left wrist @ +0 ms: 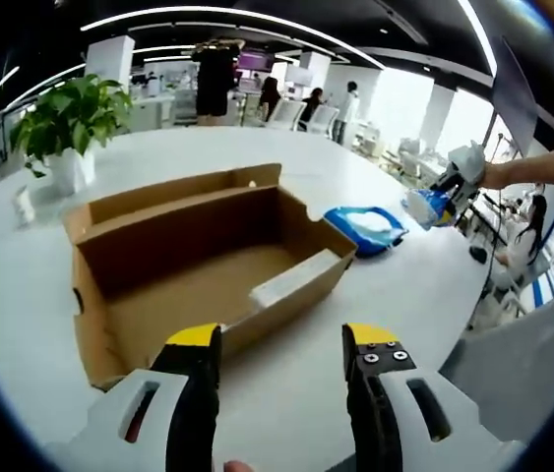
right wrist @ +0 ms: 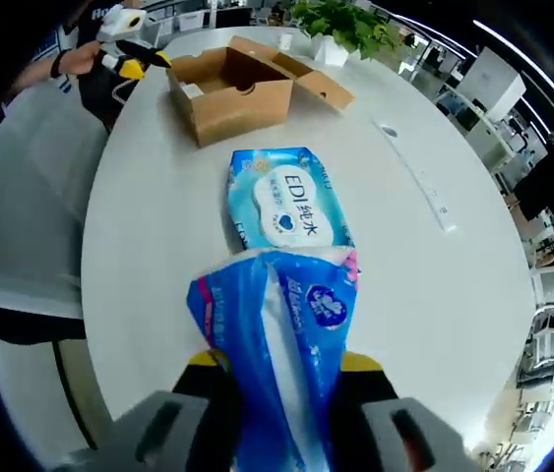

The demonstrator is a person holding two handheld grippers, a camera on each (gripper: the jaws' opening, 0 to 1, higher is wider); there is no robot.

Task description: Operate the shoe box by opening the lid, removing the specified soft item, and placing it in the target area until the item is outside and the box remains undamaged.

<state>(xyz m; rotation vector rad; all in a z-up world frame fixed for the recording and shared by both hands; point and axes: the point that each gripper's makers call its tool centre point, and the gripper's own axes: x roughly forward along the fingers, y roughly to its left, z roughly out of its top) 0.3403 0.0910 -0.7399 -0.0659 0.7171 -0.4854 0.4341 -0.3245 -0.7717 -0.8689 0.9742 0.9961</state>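
In the left gripper view, the left gripper [left wrist: 281, 369] hovers with fingers apart and empty, just before the open shoe box [left wrist: 198, 265] on the white desk [left wrist: 395, 295]. A flat wipes pack [left wrist: 367, 228] lies beside the box.

In the right gripper view, the right gripper [right wrist: 281, 369] has its fingers clamped on the blue tissue pack [right wrist: 277, 324], apparently just above the desk, near the wipes pack. Lower it gently, then release.
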